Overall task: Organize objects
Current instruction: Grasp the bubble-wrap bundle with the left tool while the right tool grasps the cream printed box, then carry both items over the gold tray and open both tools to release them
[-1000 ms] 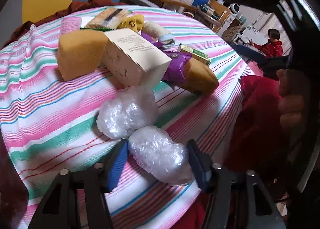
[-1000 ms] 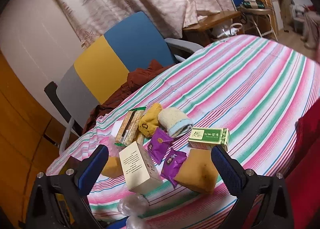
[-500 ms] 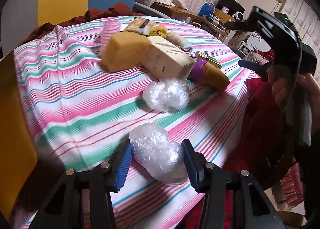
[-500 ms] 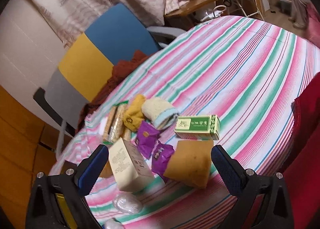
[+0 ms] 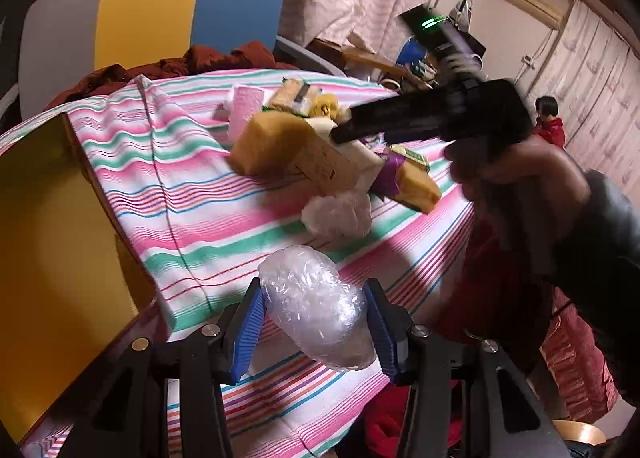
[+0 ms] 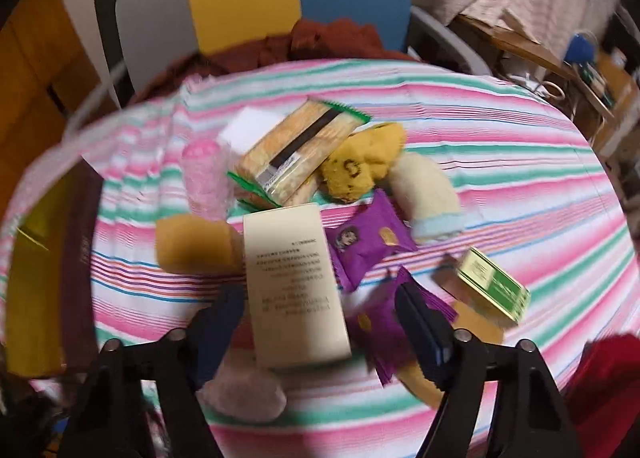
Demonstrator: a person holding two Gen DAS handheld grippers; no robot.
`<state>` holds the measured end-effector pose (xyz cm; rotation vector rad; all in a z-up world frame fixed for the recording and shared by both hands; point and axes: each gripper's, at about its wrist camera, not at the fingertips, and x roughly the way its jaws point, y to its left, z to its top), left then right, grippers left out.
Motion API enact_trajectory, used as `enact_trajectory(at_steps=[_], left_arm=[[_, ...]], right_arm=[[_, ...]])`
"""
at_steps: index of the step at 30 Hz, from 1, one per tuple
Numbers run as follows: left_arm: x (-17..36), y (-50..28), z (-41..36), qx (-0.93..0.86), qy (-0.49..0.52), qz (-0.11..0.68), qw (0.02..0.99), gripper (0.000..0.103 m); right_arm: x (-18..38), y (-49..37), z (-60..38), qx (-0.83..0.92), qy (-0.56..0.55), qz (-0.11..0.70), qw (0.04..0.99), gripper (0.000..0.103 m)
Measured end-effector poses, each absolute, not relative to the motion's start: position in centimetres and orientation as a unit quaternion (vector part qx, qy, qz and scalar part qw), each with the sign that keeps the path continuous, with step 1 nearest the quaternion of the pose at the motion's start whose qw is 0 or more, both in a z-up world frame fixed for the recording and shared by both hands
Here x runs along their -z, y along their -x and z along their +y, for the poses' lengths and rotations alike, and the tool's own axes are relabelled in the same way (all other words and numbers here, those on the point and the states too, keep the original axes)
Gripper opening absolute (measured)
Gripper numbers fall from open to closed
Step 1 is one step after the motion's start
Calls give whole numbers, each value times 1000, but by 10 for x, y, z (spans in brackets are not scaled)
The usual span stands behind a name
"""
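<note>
A clear bubble-wrap bundle point(image 5: 316, 318) hangs above the striped tablecloth point(image 5: 192, 218) near its front edge, with my left gripper point(image 5: 314, 306) shut on it. A second bubble-wrap ball point(image 5: 338, 214) lies further in, beside a white box point(image 5: 332, 164). In the right wrist view my right gripper point(image 6: 320, 310) is open and low over that white box point(image 6: 294, 286), one blue finger on each side of its near end. The picture is blurred, so contact is unclear. A hand point(image 5: 516, 166) holds the right gripper above the pile.
Around the box lie a yellow sponge point(image 6: 196, 244), purple packets point(image 6: 366, 242), a green carton point(image 6: 494, 284), a cracker pack point(image 6: 296, 154), a yellow cloth point(image 6: 360, 166), a rolled towel point(image 6: 428, 194) and a pink roll point(image 6: 202, 178). A yellow-lined container point(image 5: 48, 238) stands at the left table edge.
My left gripper closed on the bubble-wrap bundle and carried it back and left, away from the other ball. My right gripper came down from high above the table to the white box.
</note>
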<state>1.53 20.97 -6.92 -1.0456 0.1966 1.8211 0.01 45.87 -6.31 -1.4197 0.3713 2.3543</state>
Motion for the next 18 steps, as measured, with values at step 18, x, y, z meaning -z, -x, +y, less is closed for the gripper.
enact_trajectory(at_steps=[18], left_arm=[[25,7,151,-803,394,7,447,50]], right_arm=[[-19,-32,431,-889,407,122,172,52]])
